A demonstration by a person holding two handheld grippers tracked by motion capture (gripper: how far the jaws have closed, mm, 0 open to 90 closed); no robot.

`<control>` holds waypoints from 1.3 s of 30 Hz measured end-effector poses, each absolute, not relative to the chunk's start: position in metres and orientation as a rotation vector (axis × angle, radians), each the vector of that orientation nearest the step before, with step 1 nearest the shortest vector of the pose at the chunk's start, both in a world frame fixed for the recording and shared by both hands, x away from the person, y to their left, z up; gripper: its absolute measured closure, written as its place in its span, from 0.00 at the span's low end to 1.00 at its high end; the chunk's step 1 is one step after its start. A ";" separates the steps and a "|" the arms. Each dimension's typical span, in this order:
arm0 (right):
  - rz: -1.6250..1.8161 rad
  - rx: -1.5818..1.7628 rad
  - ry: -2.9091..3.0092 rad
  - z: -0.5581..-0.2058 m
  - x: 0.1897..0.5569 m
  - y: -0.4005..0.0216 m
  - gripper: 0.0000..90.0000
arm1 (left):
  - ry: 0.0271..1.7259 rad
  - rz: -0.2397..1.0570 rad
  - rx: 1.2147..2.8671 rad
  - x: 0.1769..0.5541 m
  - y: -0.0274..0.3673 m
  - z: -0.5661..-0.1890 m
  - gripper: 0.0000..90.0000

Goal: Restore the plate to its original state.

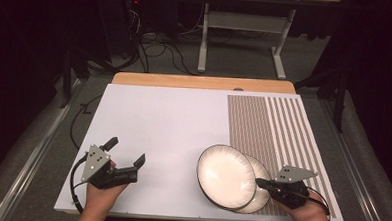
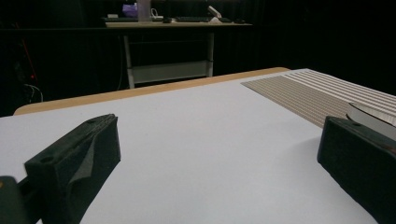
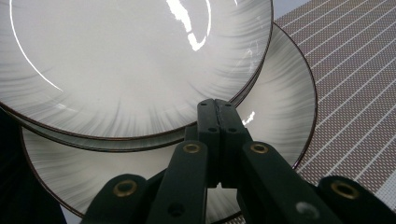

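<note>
The rim of the upper of 2 white ceramic plates [image 3: 135,70] is clamped in the right gripper [image 3: 218,109], tilted over the lower plate [image 3: 280,116]; the left gripper [image 1: 127,152] is held wide apart, well clear.

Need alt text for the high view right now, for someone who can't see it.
The right gripper, jaws shut, touches the rim of the upper plate, which overlaps a lower plate at the striped placemat. The left gripper rests open on the white tabletop.
</note>
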State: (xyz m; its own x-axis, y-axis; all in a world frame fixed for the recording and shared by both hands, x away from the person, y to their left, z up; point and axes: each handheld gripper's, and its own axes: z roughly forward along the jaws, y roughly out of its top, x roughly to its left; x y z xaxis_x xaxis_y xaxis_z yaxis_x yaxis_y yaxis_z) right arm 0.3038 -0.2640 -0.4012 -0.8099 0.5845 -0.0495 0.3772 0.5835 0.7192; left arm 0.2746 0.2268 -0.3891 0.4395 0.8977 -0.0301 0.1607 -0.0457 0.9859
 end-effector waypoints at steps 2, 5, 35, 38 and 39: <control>1.059 0.786 2.534 -0.401 0.304 -0.264 1.00 | 0.973 0.784 1.517 0.275 0.227 -0.389 0.00; 1.062 0.786 2.534 -0.401 0.304 -0.264 1.00 | 0.974 0.785 1.514 0.275 0.227 -0.389 0.00; 1.066 0.804 2.540 -0.400 0.306 -0.269 1.00 | 0.973 0.787 1.527 0.275 0.229 -0.391 0.00; 1.068 0.802 2.541 -0.400 0.305 -0.269 1.00 | 0.971 0.788 1.522 0.275 0.229 -0.390 0.00; 1.067 0.802 2.541 -0.400 0.305 -0.269 1.00 | 0.971 0.788 1.522 0.275 0.229 -0.390 0.00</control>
State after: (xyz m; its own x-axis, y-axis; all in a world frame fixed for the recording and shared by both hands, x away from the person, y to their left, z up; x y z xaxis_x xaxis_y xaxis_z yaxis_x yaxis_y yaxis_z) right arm 0.3054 -0.2691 -0.3998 -0.8102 0.5852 -0.0335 0.3857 0.5753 0.7213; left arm 0.2746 0.2287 -0.3904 0.4402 0.8976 -0.0248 0.1599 -0.0512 0.9858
